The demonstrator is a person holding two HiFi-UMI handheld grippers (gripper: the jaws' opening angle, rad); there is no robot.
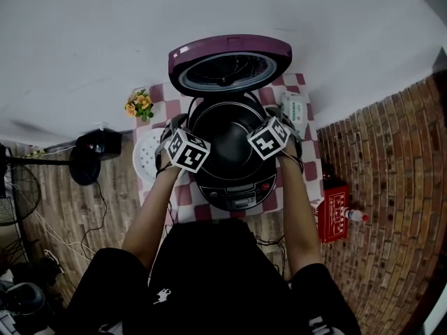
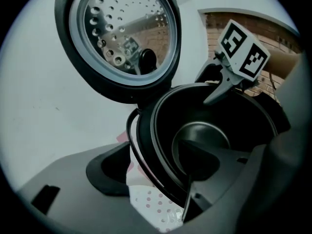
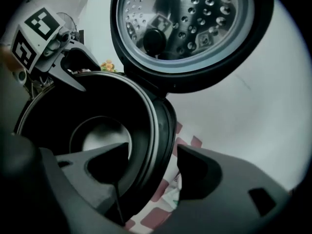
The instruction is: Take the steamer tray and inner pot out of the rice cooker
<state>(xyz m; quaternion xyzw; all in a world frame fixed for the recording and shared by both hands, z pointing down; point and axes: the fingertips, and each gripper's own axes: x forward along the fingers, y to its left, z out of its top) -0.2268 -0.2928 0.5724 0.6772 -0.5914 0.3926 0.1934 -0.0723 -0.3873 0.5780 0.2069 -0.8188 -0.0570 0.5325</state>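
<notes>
Now my left gripper (image 2: 156, 167) and right gripper (image 3: 148, 162) straddle the rim of the inner pot (image 1: 227, 142), jaws spread; next, I reckon, pinch both sides and lift.

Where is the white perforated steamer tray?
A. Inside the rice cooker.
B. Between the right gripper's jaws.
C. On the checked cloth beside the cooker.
C: in the head view the steamer tray lies flat on the checked cloth, left of the rice cooker.
</notes>
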